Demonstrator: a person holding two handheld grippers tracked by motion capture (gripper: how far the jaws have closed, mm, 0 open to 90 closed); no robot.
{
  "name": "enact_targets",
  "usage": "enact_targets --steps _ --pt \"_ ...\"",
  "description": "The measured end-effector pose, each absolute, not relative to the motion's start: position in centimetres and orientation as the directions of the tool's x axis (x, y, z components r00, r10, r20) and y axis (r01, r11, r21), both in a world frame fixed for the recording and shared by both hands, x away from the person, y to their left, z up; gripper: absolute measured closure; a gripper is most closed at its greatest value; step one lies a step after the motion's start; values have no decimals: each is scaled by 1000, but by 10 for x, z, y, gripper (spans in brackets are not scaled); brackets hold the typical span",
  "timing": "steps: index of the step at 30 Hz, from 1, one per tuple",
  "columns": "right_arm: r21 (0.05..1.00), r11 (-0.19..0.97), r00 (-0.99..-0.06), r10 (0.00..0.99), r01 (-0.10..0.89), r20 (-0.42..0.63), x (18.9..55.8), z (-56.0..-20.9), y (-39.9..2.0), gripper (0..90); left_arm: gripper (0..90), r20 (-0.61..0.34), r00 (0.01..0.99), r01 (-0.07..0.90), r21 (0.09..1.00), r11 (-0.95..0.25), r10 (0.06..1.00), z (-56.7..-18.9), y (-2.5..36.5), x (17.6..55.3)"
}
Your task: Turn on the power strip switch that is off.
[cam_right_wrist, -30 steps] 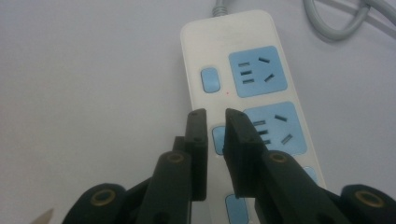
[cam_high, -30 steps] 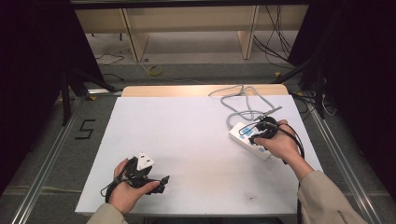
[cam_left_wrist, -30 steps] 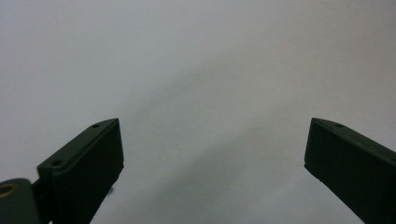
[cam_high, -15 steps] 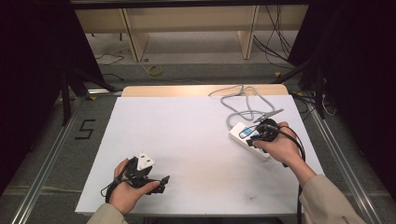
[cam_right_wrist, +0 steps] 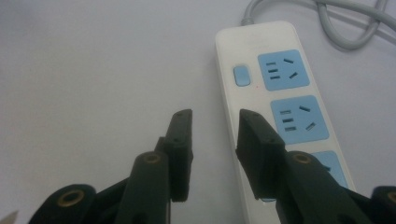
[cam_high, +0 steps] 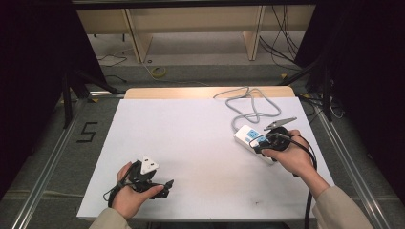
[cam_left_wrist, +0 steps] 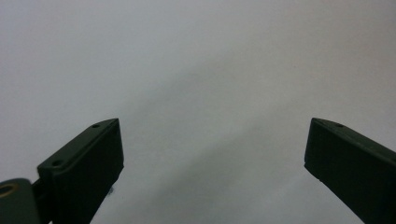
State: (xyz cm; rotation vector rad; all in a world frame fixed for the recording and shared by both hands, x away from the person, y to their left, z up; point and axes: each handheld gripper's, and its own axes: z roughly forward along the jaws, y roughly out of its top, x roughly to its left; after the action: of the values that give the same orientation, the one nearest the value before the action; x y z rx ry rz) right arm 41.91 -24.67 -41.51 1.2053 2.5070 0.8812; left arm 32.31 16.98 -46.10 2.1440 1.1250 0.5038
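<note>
Resting beside one power strip (cam_right_wrist: 275,107), right tongs (cam_right_wrist: 212,126) half-open, just widening; left tongs (cam_left_wrist: 212,144) wide

Grey floor (cam_high: 43,157) w/ wood shelving (cam_high: 191,28) behind, dark curtains (cam_high: 28,71) both sides.

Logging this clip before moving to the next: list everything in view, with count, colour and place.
power strip: one, white with blue sockets, right side of the table, under the right gripper
power strip cable: one, grey, looped at the table's far edge
table: one, white top, centre
number mark: one, black, floor left of the table
shelving: one, pale wood, beyond the table
left gripper: one, black, near left, jaws wide apart over bare table
right gripper: one, black, jaws just been opening, nothing between them
</note>
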Motion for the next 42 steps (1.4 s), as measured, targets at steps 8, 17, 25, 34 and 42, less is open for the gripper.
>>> enact_targets --steps 8,17,25,34,42 --pt "629 480 -646 762 611 47 411 -416 -247 623 40 34 556 578 702 -416 830 -461 170 323" --pt "657 469 -650 758 590 43 401 -418 -246 599 40 34 555 576 704 -414 831 -461 170 323" --pt "676 456 -655 754 579 54 393 -420 -244 587 40 32 556 578 703 -415 830 -461 170 323" --pt "688 458 -666 744 563 50 384 -422 -244 565 40 34 556 576 704 -415 830 -461 169 323" --pt "698 451 -673 737 556 60 377 -424 -248 531 40 33 558 576 704 -416 829 -461 170 322"
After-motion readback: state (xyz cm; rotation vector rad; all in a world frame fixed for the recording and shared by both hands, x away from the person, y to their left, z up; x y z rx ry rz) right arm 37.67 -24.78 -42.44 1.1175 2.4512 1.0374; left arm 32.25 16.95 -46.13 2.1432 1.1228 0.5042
